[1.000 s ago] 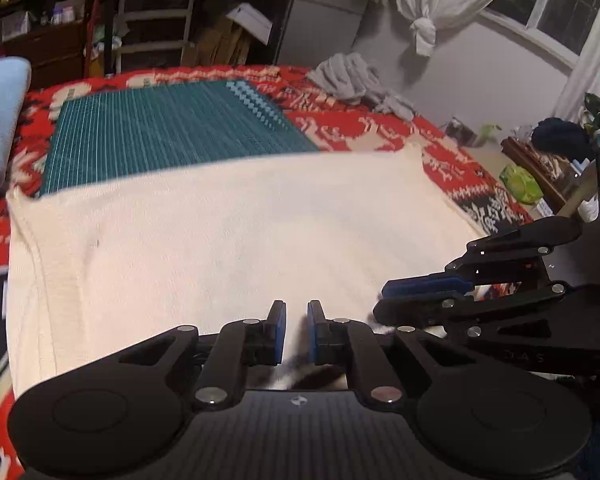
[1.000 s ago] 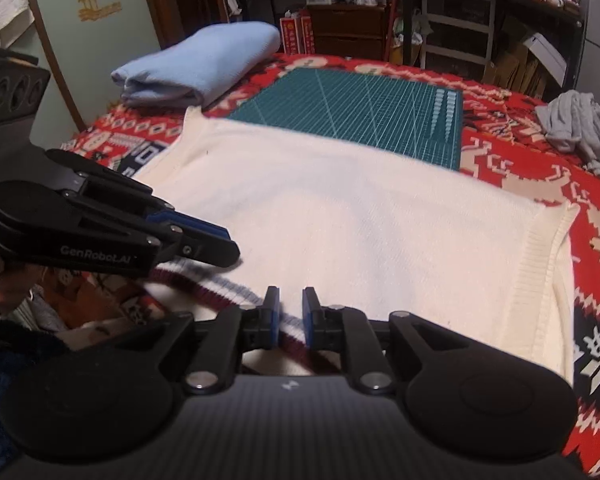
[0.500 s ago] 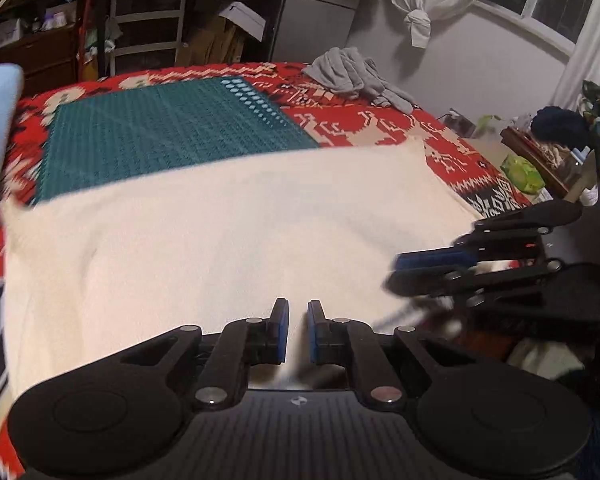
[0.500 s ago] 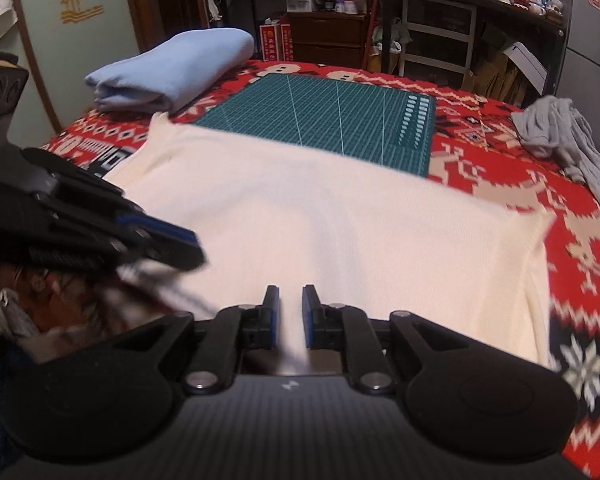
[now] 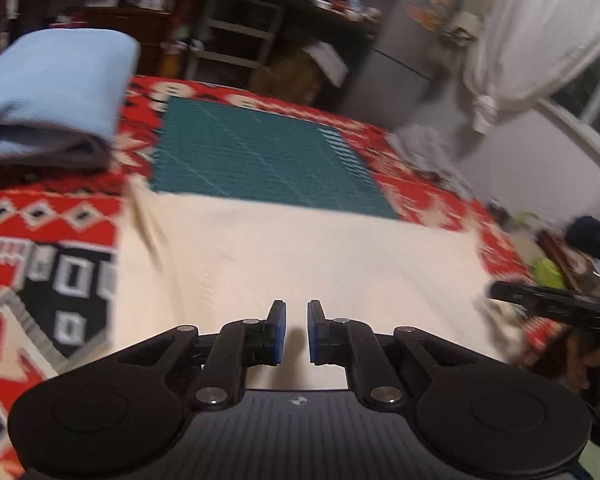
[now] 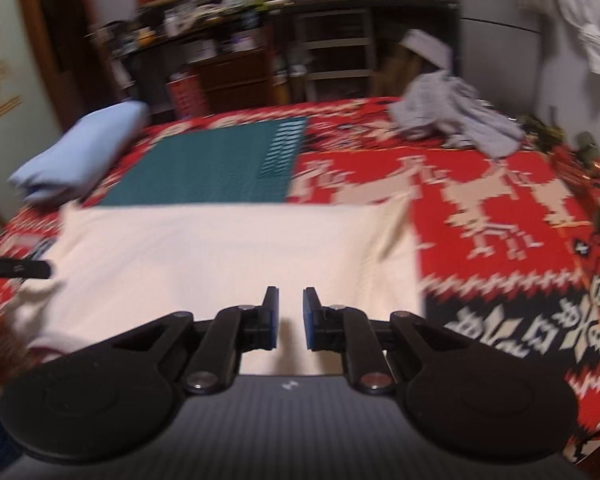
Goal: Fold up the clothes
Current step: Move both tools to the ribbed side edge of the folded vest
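Left wrist view: the left gripper (image 5: 296, 330) is hanging over the near part of the cream garment (image 5: 300, 264), its jaws standing at a narrow gap with only a sliver of air showing between the blue pads (image 5: 278, 332) and no cloth caught there. The cream garment is lying flat across the near half of the bed (image 5: 52, 240), which is wearing a red patterned cover; the garment's far edge is overlapping the near edge of the green cutting mat (image 5: 260, 160). A folded light-blue garment (image 5: 56, 92) is sitting at the bed's far left corner, and a crumpled grey garment (image 5: 424, 148) is lying blurred toward the far right edge. The right gripper (image 5: 548, 306) is entering from the right, just over the cream garment's right edge; its jaws cannot be read here. Right wrist view: the right gripper (image 6: 290, 318) is likewise showing a narrow gap, nothing between the pads, above the garment's near edge. The left gripper's tip (image 6: 16, 268) is showing at the left edge of the picture, over the garment's left side. The picture is smeared throughout.
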### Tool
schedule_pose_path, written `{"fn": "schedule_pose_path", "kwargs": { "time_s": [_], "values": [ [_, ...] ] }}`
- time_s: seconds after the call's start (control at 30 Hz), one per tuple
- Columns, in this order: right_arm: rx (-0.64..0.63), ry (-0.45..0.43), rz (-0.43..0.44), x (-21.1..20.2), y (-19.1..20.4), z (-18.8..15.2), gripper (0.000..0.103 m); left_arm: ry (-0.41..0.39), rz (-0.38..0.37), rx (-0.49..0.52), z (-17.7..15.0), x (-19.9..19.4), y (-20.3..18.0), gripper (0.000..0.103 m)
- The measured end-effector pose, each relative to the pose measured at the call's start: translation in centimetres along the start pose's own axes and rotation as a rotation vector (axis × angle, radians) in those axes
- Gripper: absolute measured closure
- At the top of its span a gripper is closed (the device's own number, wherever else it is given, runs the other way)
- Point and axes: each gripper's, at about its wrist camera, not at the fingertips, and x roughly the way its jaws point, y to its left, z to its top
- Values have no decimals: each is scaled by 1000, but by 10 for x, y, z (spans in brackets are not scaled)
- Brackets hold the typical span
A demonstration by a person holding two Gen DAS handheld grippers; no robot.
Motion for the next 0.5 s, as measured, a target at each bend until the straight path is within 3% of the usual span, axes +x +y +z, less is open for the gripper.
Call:
{"fn": "schedule_pose_path", "kwargs": {
  "time_s": [0.1,0.23,0.5],
  "values": [
    [45,5,-24,13,-14,0,90,12,39,-37,-2,6,18,94],
    [50,-1,-30,15,-23,-10,92,-2,11,-91,-16,-4,34,98],
    [38,-6,-40,7,-27,2,90,-36,7,-83,-6,-15,27,97]
  ]
}}
